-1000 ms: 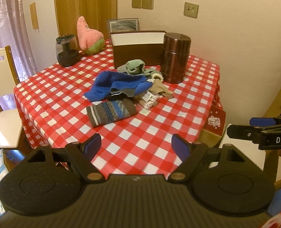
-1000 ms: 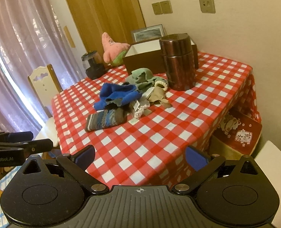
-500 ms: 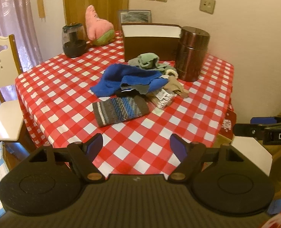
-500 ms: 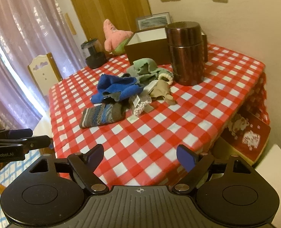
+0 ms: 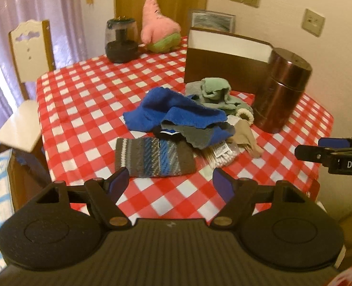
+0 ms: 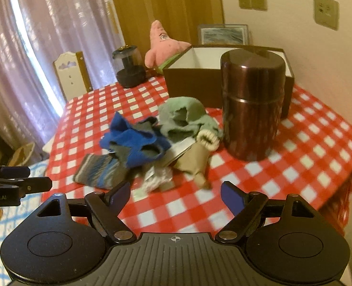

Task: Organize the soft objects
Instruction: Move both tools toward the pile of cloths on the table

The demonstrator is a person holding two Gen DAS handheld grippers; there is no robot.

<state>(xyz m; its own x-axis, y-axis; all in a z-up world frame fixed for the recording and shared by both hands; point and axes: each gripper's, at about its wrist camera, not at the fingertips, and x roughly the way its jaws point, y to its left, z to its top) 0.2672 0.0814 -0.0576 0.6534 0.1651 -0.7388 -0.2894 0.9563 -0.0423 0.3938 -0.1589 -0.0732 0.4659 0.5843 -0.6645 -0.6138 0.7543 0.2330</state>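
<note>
Left gripper [image 5: 170, 184] jaws spread, nothing between them; right gripper [image 6: 175, 192] likewise spread and empty. Soft pile lies mid-table on the checked tablecloth [image 5: 85, 109]: blue cloth [image 5: 173, 113] atop, striped sock [image 5: 154, 159] nearest, green cloth [image 5: 215, 90] beside the brown canister [image 5: 282, 90]; open brown box [image 5: 226, 54] behind.

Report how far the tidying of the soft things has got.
Done: nothing visibly; the brown box shows only its bare white lining. In hand: nothing; the left gripper and right gripper are both open and empty, short of the pile. Left: the striped knit piece, blue cloth, green cloth and tan piece lie heaped on the checked tablecloth.
</note>
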